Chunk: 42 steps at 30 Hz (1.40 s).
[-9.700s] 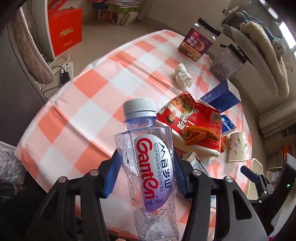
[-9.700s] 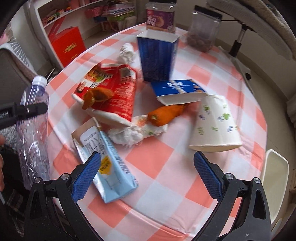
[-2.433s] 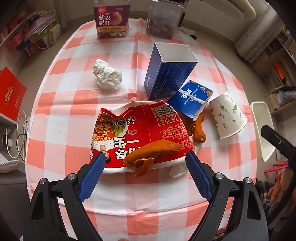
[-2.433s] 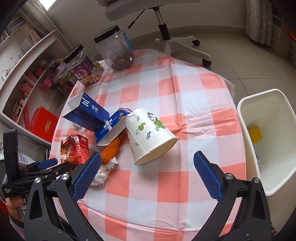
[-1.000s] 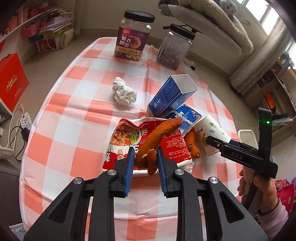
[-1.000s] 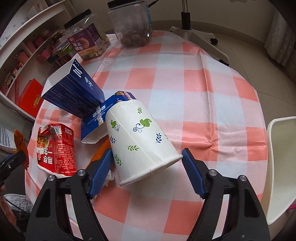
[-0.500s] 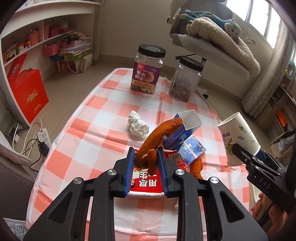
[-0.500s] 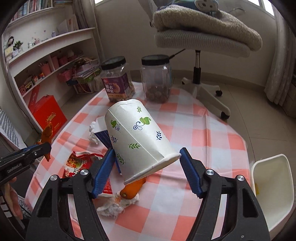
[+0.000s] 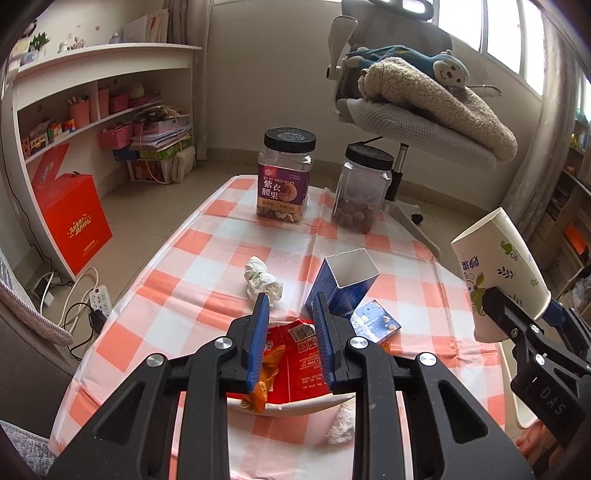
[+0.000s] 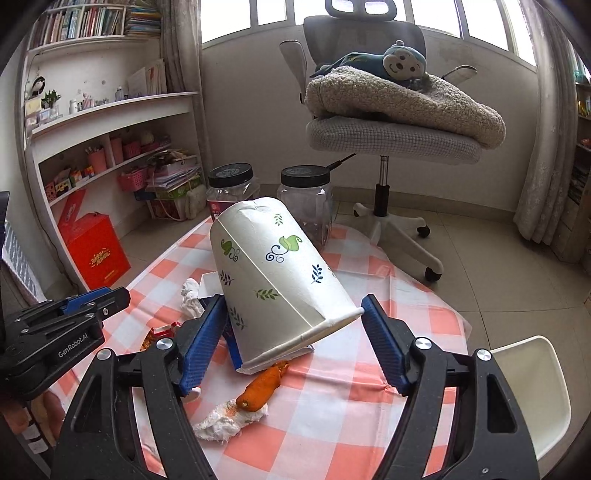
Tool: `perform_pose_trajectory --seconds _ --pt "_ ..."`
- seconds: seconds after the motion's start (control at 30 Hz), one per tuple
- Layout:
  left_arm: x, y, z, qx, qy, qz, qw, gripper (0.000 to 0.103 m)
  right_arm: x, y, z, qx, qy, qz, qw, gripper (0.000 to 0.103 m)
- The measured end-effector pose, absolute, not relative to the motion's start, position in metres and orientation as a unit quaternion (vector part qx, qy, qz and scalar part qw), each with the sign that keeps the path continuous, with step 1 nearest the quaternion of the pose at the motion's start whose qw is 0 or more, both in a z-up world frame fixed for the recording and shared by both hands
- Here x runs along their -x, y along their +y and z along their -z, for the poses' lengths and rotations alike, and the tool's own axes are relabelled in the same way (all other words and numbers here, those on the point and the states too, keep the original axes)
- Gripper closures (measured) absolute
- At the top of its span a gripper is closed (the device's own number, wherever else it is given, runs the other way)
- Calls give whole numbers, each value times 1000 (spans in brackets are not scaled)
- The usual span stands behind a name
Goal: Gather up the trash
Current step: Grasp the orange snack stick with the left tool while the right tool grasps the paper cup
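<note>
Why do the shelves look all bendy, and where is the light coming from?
Left wrist view: the fisheye lens bows the white shelves near the edge, and the corners go dark. Right wrist view: the same bending on the shelves; daylight pours through the windows behind the office chair, so the glass looks washed out. Both views look sharp, with no obvious blur.
</note>
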State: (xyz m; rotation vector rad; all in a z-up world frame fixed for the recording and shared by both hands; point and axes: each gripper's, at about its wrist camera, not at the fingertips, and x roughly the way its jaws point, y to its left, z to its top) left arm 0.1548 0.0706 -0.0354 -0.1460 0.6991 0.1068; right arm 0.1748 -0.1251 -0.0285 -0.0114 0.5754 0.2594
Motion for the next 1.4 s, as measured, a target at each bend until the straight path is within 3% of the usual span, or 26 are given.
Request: perform_pose_trajectory --seconds 0.13,0.27,0.4,0.7,0.8,0.97,1.4 --pt "-168 90 35 125 381 -20 916 77 -174 -135 28 1 288 -121 950 32" --pt "-181 116 51 147 457 -26 877 58 -175 -143 29 -15 300 -118 946 32" --pt "-187 130 76 156 502 -34 850 58 -179 -143 34 -22 314 -119 942 32" --pt "-199 109 123 73 559 -12 826 58 -181 -134 41 -9 330 -128 935 31" --pt "-200 113 137 72 569 -5 819 70 -183 -130 44 -7 336 -132 932 31" --pt "-193 116 129 70 542 -7 837 83 -184 -122 46 0 337 -139 931 31" --pt "-166 114 44 91 365 -91 922 84 -176 -121 36 -9 306 -135 942 31"
